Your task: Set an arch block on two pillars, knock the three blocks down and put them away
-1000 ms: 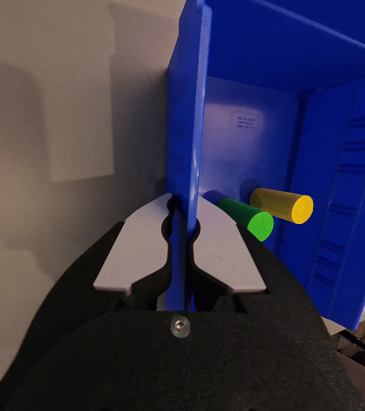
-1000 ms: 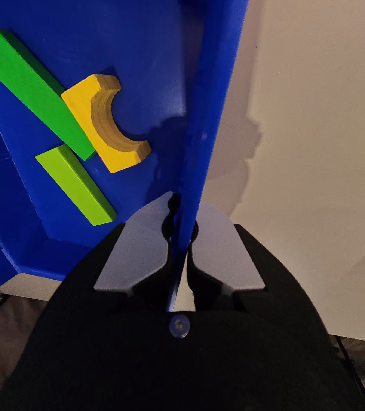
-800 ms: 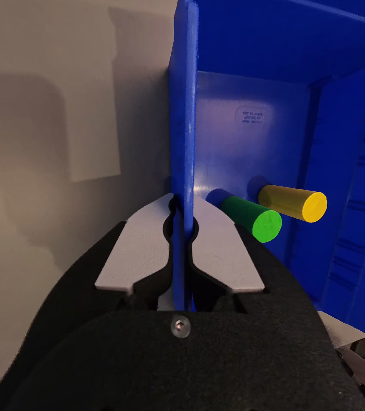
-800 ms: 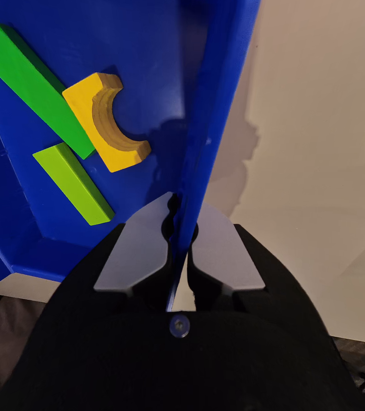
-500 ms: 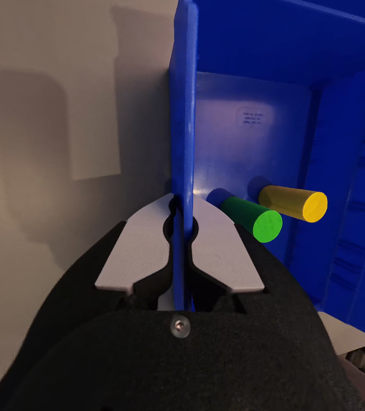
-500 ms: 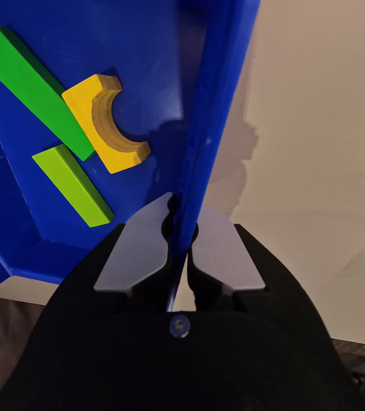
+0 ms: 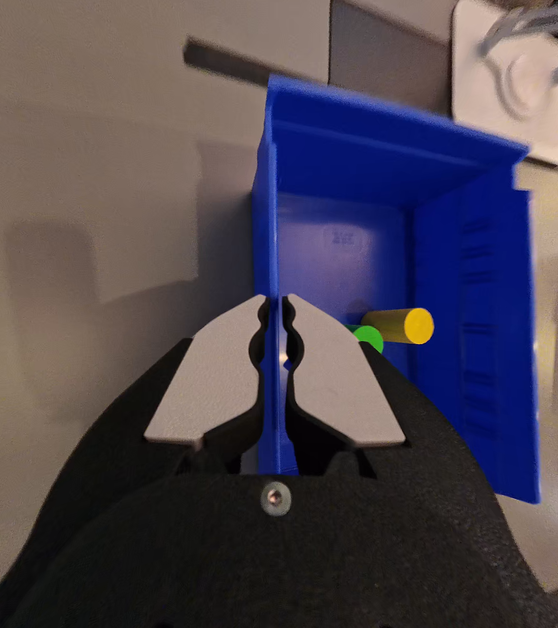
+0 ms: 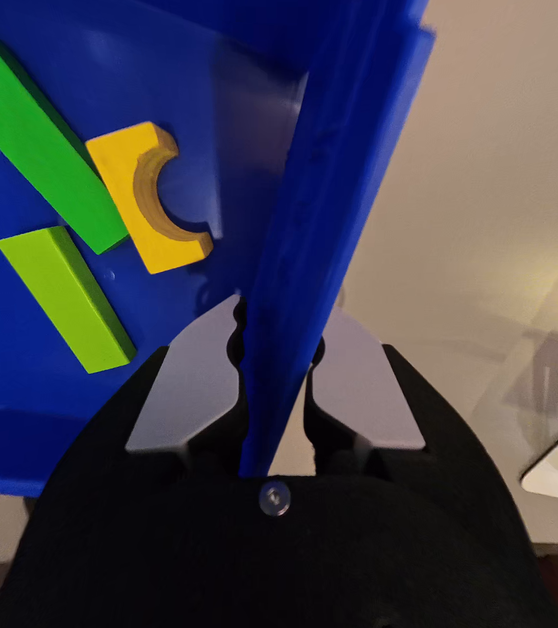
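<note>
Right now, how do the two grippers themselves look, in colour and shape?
Both look alike. The left gripper and the right gripper each have a black, rough-textured body, two pale grey fingers with wavy inner edges, and one silver screw at the centre. No cables or sleeves show.

Your left gripper (image 7: 275, 299) straddles the bin's (image 7: 474, 306) left wall, one finger outside and one inside. Within the bin, just right of the inner finger, two cylinders (image 7: 396, 326) lie side by side, touching. Your right gripper (image 8: 284, 302) straddles the bin's right wall (image 8: 321, 204). Left of that wall, on the bin floor, the arch block (image 8: 141, 204) lies flat, its hollow toward the wall. A long plank (image 8: 33, 142) touches the arch's left side; a shorter plank (image 8: 63, 299) lies nearer you, just beside the long one. The bin rests on a table (image 7: 101, 170).
</note>
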The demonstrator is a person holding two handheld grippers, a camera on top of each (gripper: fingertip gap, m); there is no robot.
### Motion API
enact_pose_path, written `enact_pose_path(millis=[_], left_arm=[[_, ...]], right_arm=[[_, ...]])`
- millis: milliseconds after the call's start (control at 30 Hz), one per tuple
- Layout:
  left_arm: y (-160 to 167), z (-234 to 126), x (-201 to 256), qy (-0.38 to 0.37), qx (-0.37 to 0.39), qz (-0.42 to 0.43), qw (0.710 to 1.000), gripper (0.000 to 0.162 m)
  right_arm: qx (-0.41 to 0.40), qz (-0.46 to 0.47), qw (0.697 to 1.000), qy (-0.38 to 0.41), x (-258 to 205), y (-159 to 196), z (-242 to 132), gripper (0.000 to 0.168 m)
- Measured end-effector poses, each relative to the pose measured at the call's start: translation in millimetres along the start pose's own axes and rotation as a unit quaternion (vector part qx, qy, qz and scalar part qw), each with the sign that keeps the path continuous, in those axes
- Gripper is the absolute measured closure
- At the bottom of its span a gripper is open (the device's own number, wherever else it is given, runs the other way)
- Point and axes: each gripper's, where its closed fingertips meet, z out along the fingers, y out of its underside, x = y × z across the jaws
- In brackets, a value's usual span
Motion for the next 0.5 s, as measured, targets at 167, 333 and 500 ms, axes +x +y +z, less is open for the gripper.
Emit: enact_pose_path(millis=[167,333,500], left_arm=[[-40,-88,65,0.177,0.188,0.052,0.965,0.161],[-40,-154,112,0.278,0.284,0.159,0.904,0.144],[-22,-157,138,0.254,0.353,0.31,0.845,0.136]], right_arm=[[0.131,-0.029,0.988,0.07,1,-29,-43,0.125],[0.265,-0.102,0.948,0.146,-23,-61,-99,0.125],[0.381,-0.142,0.902,0.143,-68,-86,-145,0.125]])
